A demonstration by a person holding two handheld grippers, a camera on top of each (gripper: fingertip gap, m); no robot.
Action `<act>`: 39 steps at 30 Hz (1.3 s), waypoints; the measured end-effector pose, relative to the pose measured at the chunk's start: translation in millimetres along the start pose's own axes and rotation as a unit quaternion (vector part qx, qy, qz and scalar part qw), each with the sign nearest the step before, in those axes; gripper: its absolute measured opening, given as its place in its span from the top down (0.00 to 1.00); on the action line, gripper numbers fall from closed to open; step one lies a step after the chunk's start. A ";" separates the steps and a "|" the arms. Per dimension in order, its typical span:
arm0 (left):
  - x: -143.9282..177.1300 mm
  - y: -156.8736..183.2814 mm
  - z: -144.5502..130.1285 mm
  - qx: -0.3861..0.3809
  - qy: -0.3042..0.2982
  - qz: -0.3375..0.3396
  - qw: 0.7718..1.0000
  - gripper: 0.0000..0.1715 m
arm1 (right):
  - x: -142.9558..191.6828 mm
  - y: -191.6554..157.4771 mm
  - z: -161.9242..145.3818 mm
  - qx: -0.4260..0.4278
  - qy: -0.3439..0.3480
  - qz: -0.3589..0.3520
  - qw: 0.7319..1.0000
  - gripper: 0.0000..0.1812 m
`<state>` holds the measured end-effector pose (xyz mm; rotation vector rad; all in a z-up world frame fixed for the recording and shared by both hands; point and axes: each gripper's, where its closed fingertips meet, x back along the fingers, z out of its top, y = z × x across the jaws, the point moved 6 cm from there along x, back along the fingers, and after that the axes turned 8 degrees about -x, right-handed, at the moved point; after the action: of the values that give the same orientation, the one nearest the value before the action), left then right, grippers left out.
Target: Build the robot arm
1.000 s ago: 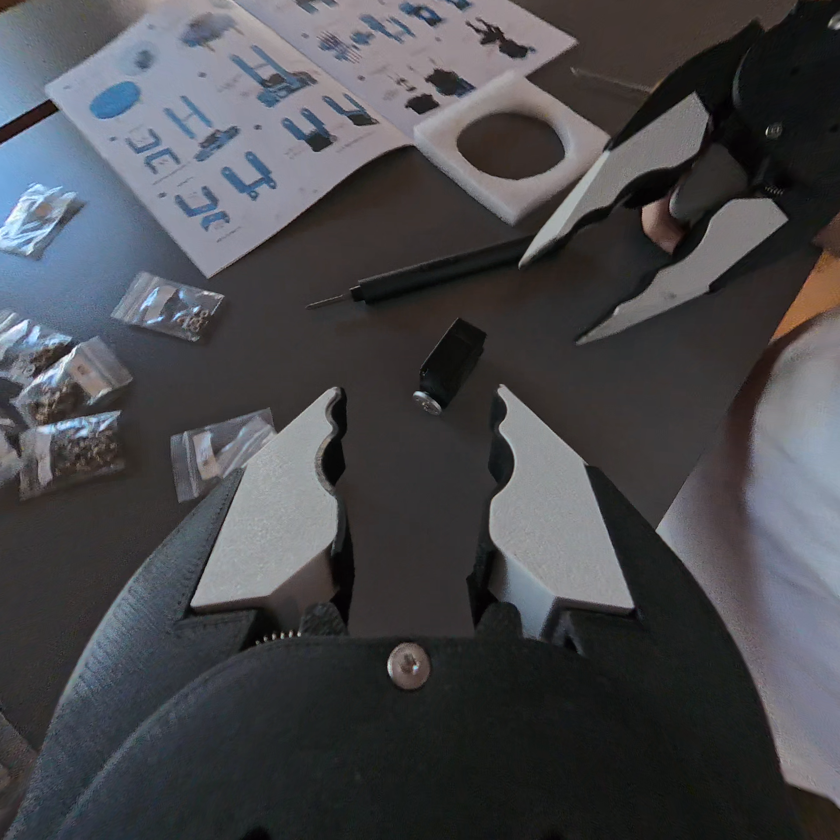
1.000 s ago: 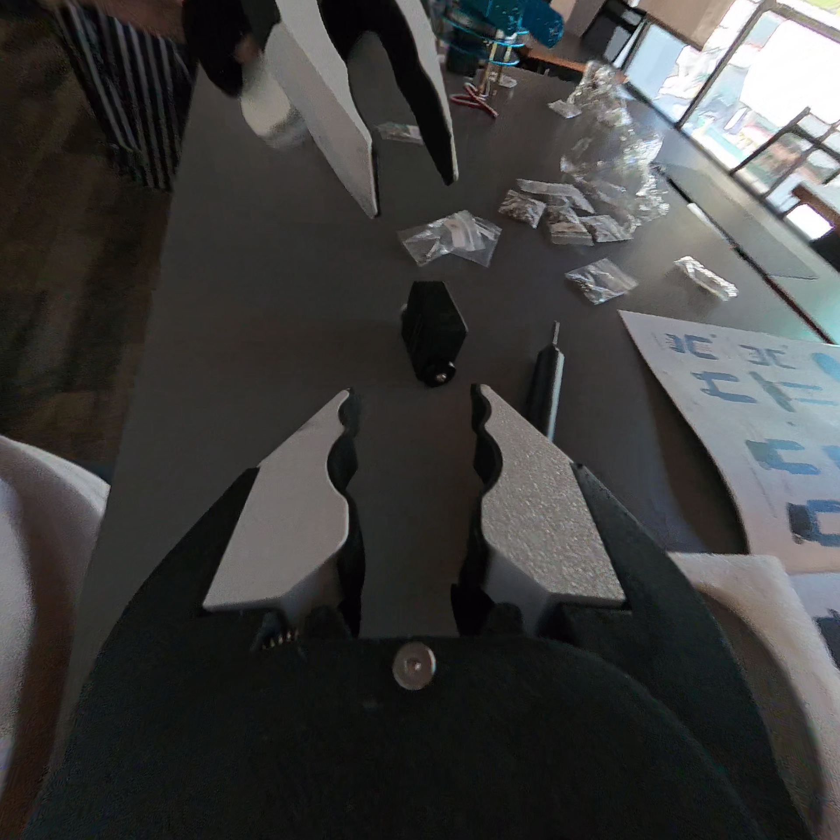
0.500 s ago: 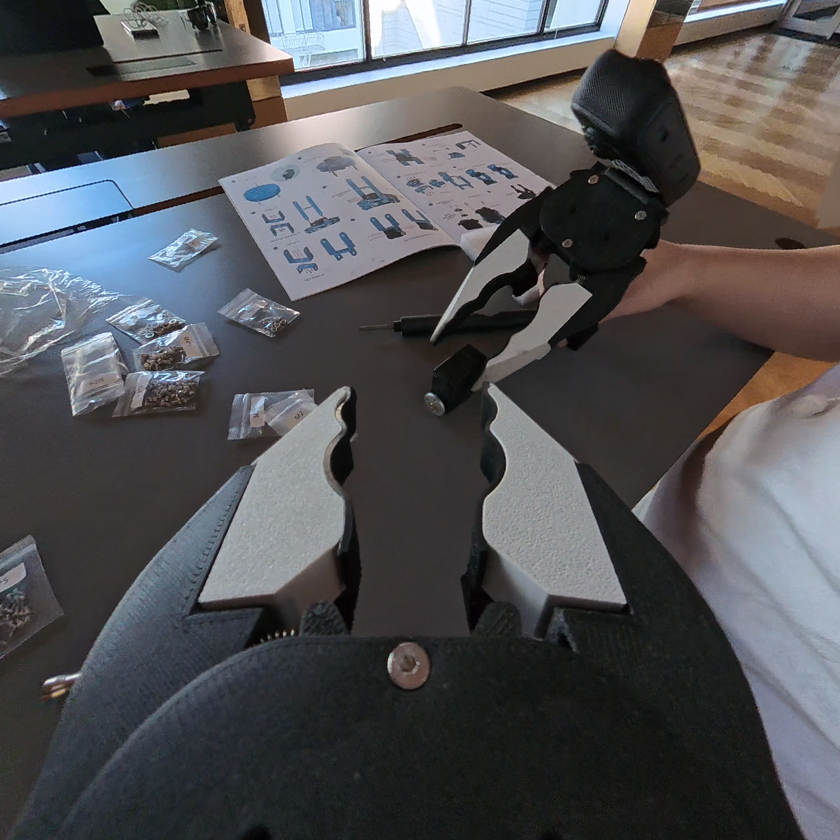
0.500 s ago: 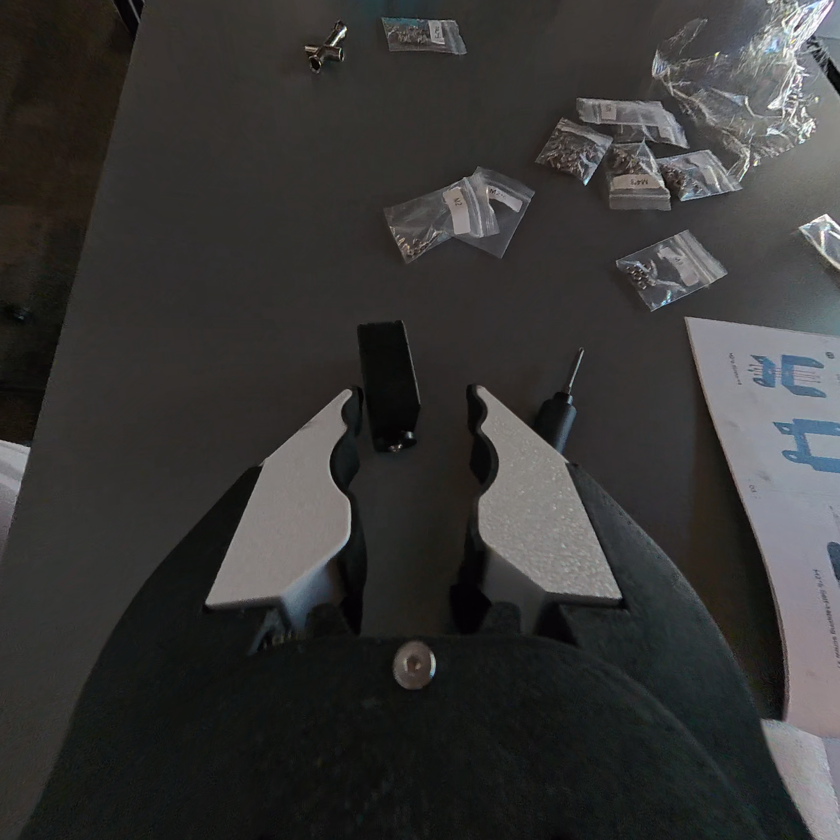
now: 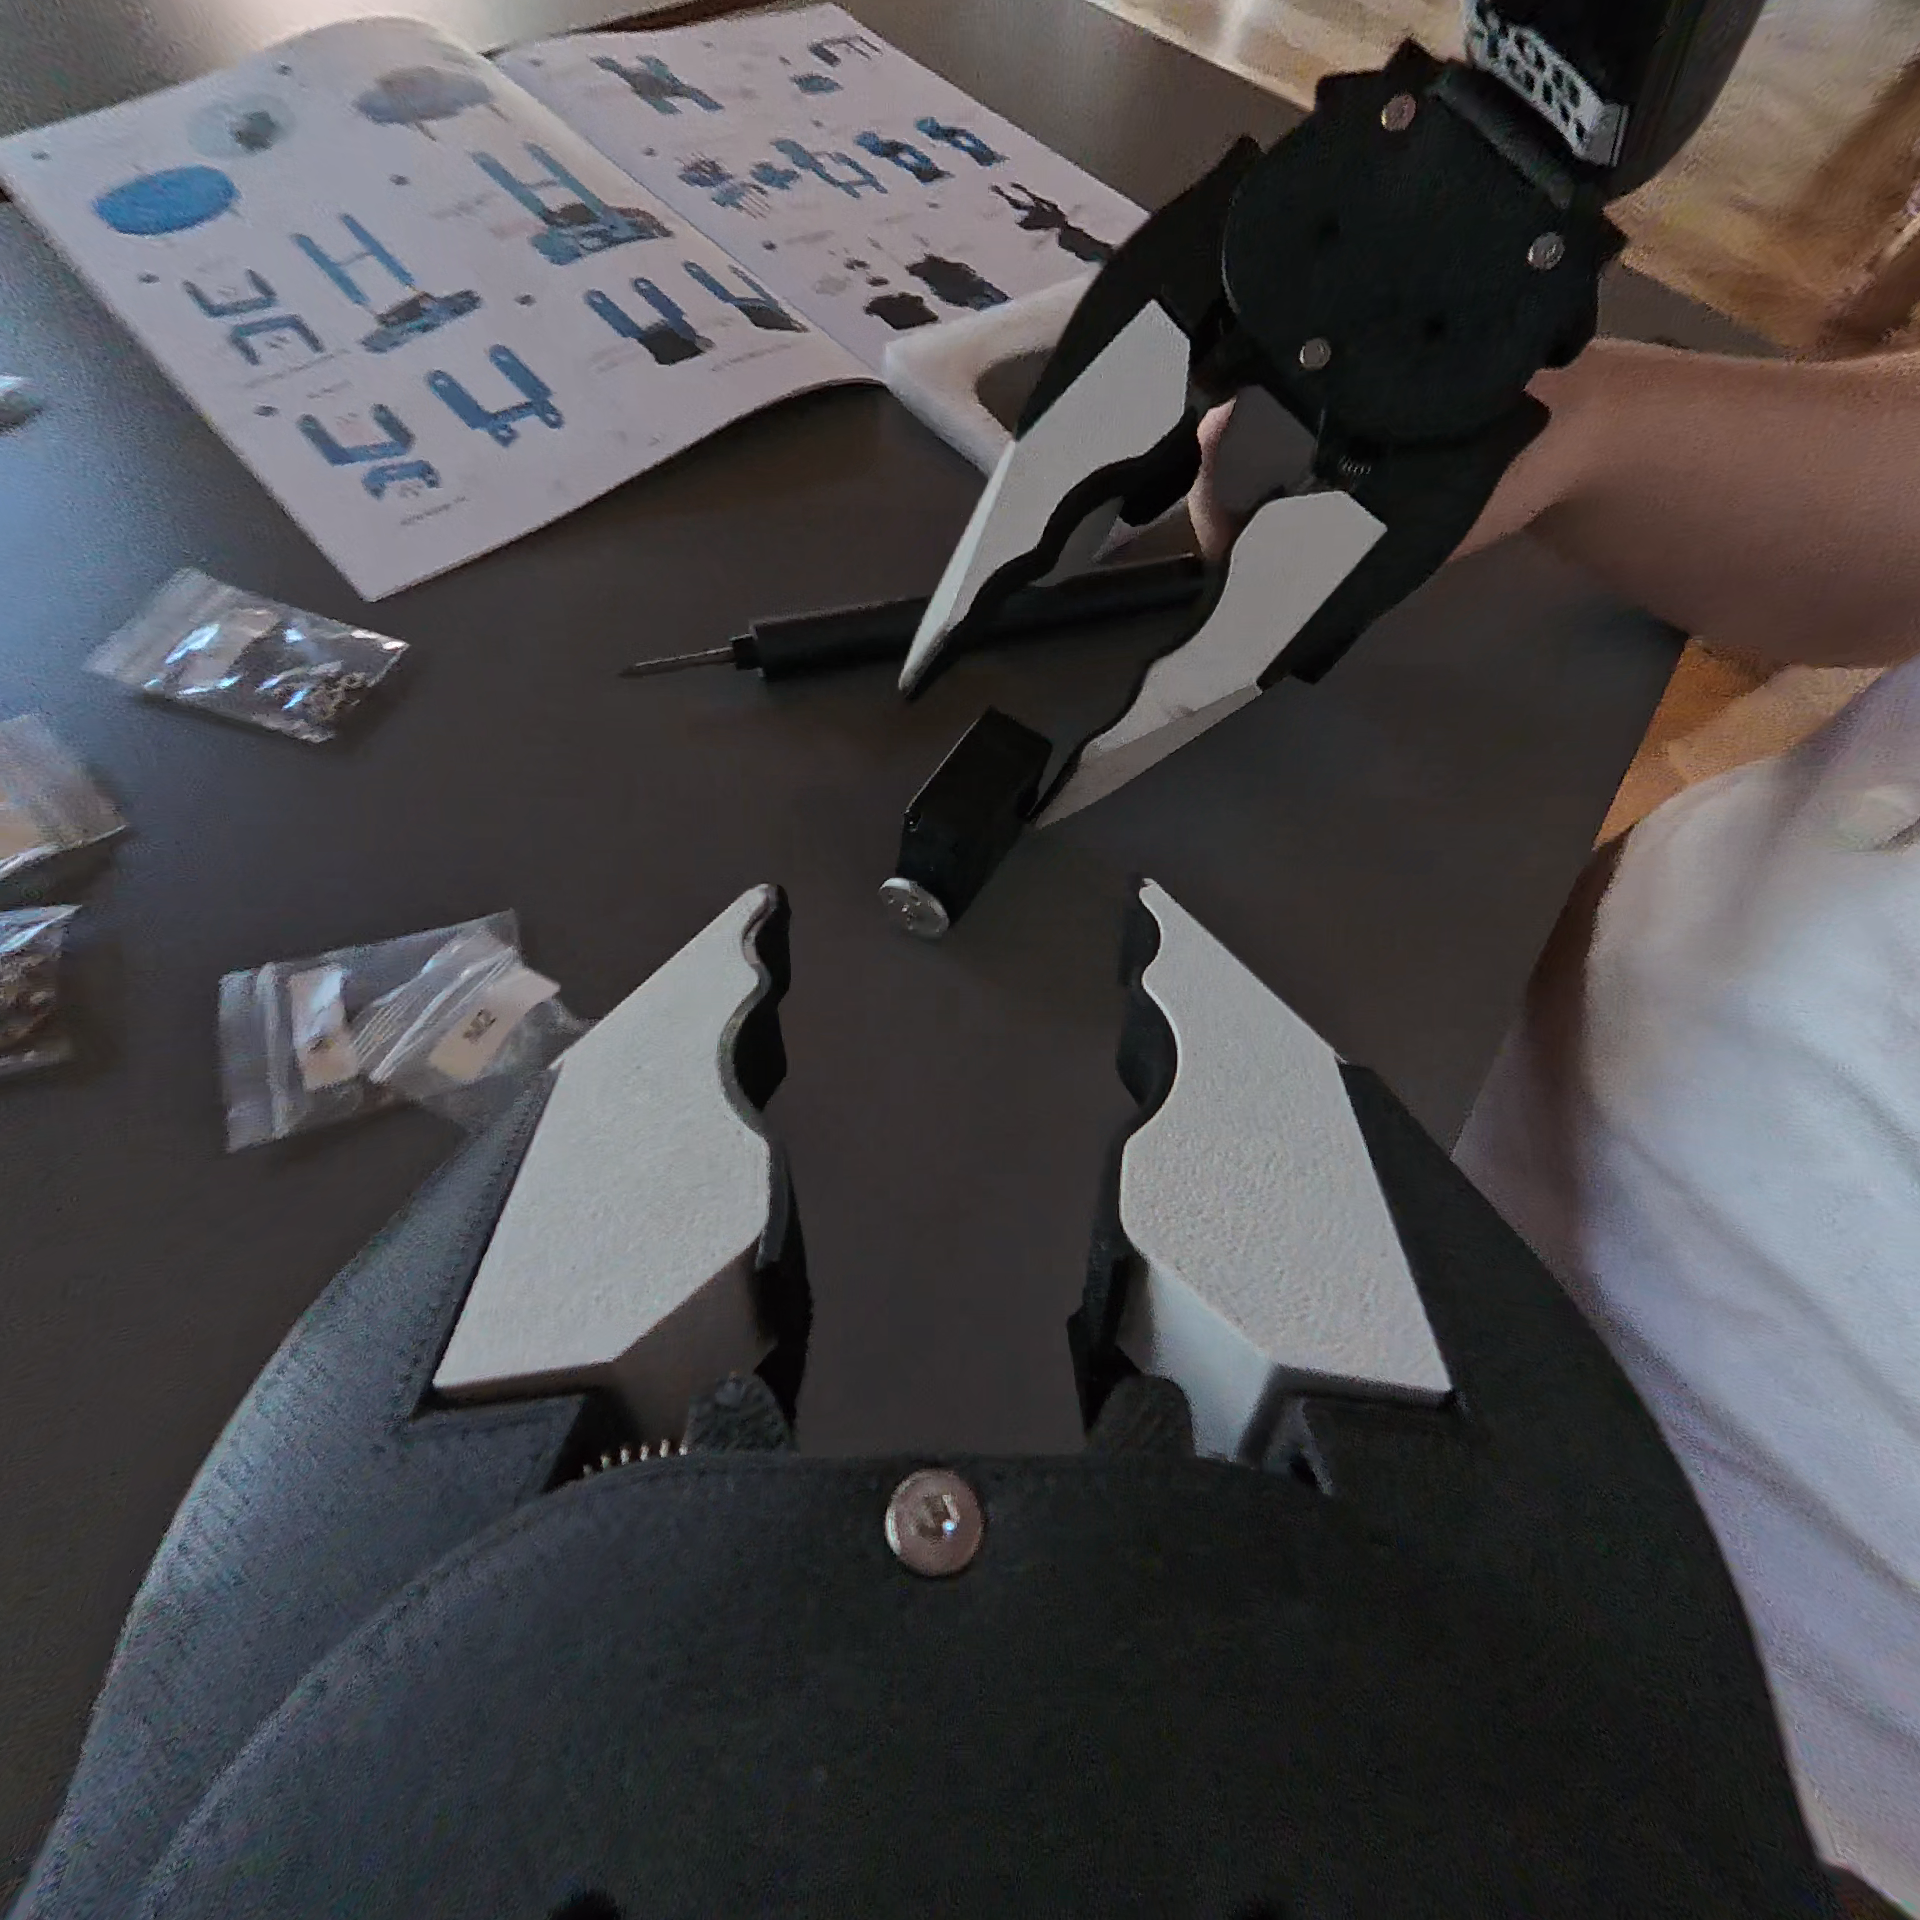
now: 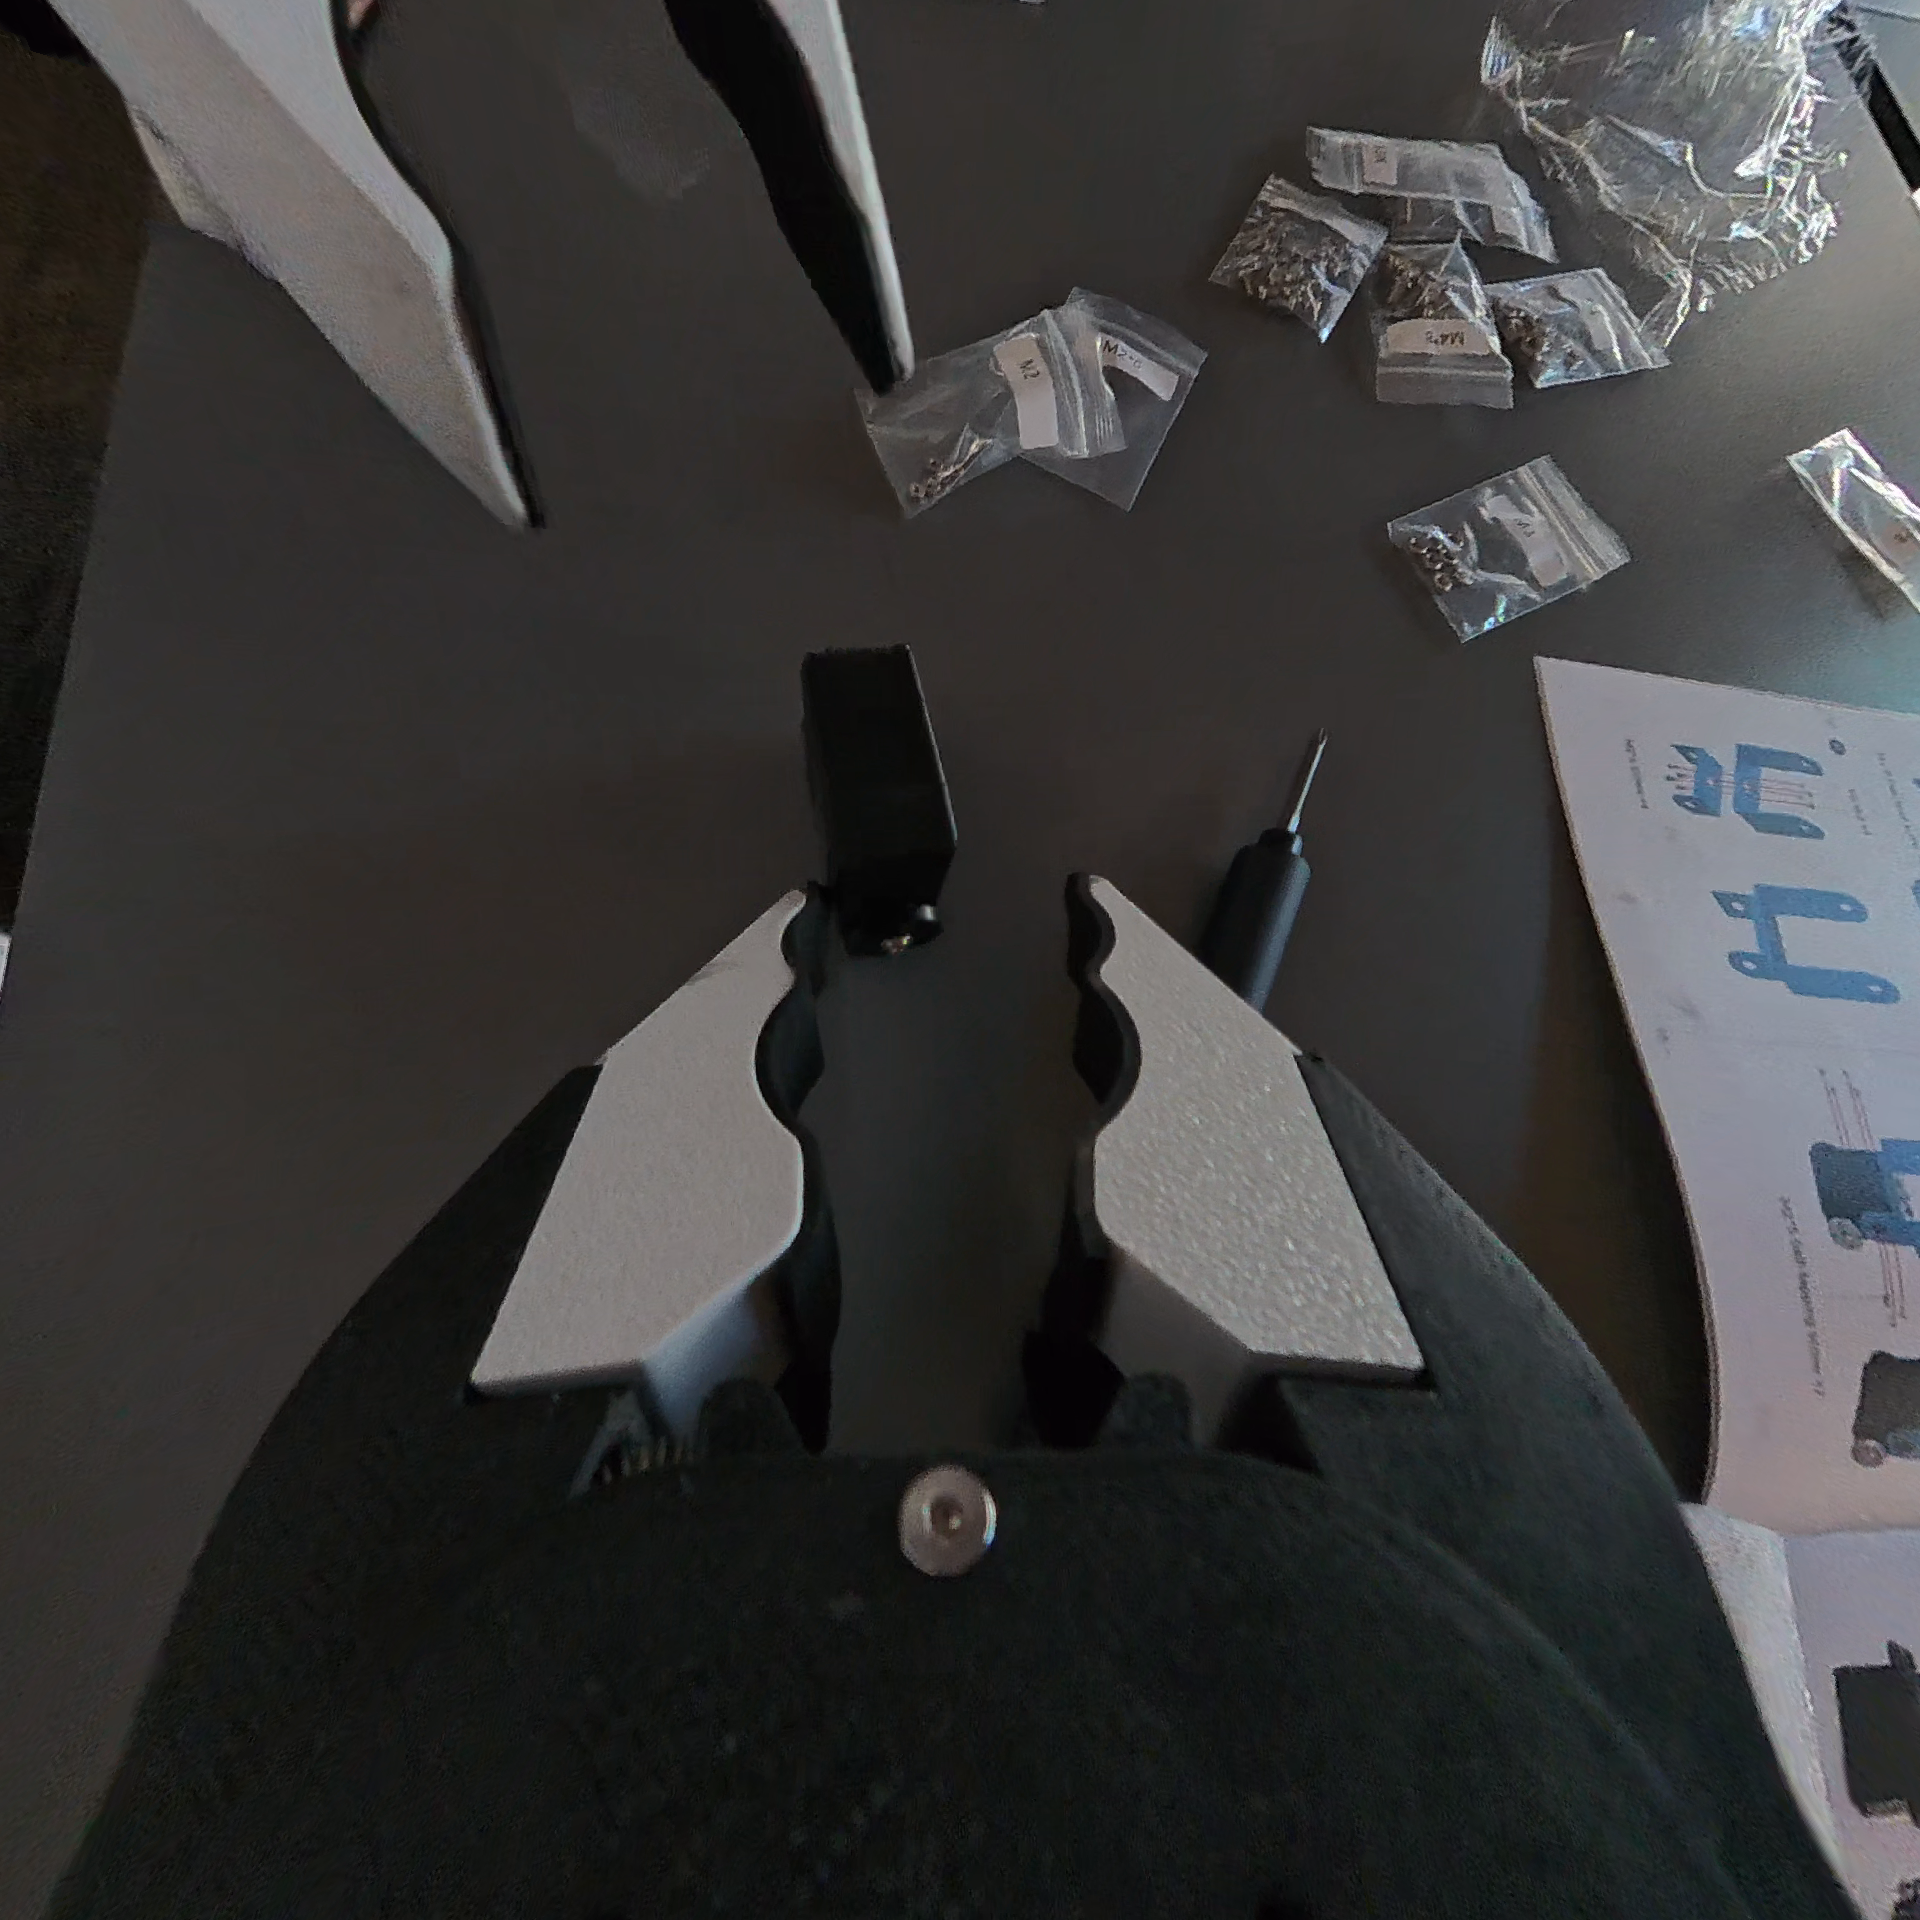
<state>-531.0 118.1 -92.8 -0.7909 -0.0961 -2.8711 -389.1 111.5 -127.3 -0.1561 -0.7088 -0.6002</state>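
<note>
Left claw (image 5: 956, 909): jaws apart, empty, held over bare dark tabletop (image 5: 582, 790); its fingers also showed at the top of the right wrist view (image 6: 707, 447).
Small black block (image 5: 971, 821), rectangular, with a silver screw-headed disc on its near end: it lay on the tabletop just ahead of the left claw; in the right wrist view the same block (image 6: 878, 790) lay at the tips of the right claw.
Right claw (image 6: 940, 914): jaws apart, gripping nothing; its left finger (image 6: 727, 1049) touched or very nearly touched the block's end; in the left wrist view the right claw (image 5: 977, 753) reached in from the far right, lower finger against the block.
Black screwdriver (image 6: 1262, 914): it lay flat just beside the right claw's right finger, tip pointing away from the camera.
Clear zip bags of small screws (image 6: 1029, 400): two overlapped near the left claw's fingertip, each bearing a white label with writing; further bags (image 6: 1434, 301) clustered beyond, one separate (image 6: 1507, 545).
Crumpled clear plastic wrap (image 6: 1662, 135): far corner.
Open booklet (image 5: 499, 260): white pages with blue and black diagrams and small print, on the far tabletop.
White foam piece (image 5: 961, 364) with a round cut-out: just beside the booklet.
Person in a white garment (image 5: 1714, 1143): at the right edge.
</note>
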 end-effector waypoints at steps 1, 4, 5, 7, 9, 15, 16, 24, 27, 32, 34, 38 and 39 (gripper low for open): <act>-7.7 -0.9 0.3 -0.009 -0.004 -0.017 1.000 0.62 | -0.2 0.0 -2.1 -0.004 0.000 -0.001 1.000 0.74; -26.1 -3.0 1.8 -0.018 -0.020 -0.063 0.998 0.59 | -2.1 2.3 -6.0 -0.010 -0.002 -0.006 1.000 0.74; -30.8 -3.6 2.1 -0.022 -0.026 -0.071 0.997 0.58 | -2.6 3.3 -6.4 -0.012 -0.003 -0.007 1.000 0.74; -37.9 -3.4 1.6 -0.032 -0.033 -0.084 0.995 0.58 | -2.9 4.9 -6.2 -0.013 -0.005 -0.009 1.000 0.74; -43.2 -2.3 -1.6 -0.029 -0.043 -0.097 0.994 0.58 | -3.2 6.1 -6.1 -0.012 -0.006 -0.013 1.000 0.74; -49.6 2.2 -10.8 -0.010 -0.054 -0.109 0.993 0.60 | -3.6 9.5 -6.2 -0.012 -0.009 -0.017 1.000 0.74; -50.3 4.0 -12.0 -0.007 -0.054 -0.112 0.992 0.60 | -3.7 10.4 -6.2 -0.012 -0.009 -0.019 1.000 0.74; -52.8 15.7 -18.4 0.017 -0.058 -0.111 0.992 0.59 | -6.7 17.9 -5.4 -0.001 -0.022 -0.029 0.999 0.75; -52.2 23.6 -19.5 0.021 -0.055 -0.106 0.993 0.59 | -9.6 21.7 -3.2 0.008 -0.027 -0.033 0.999 0.75; -56.2 40.4 -17.5 0.022 -0.056 -0.106 0.992 0.60 | -19.5 23.9 4.6 0.018 -0.027 -0.019 0.999 0.75; -59.9 45.4 -15.9 0.015 -0.057 -0.098 0.993 0.59 | -23.0 24.7 7.9 0.030 -0.028 -0.017 0.999 0.75; -65.1 52.2 -12.9 0.018 -0.053 -0.097 0.994 0.59 | -18.8 32.8 6.6 0.035 -0.030 -0.031 0.998 0.75; -64.9 53.6 -12.8 0.022 -0.052 -0.097 0.994 0.60 | -13.9 35.2 5.2 0.029 -0.028 -0.036 0.999 0.75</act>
<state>-473.2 72.9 -136.1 -0.9720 -0.2604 -2.9940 -380.3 148.6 -130.2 -0.0930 -0.7877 -0.6456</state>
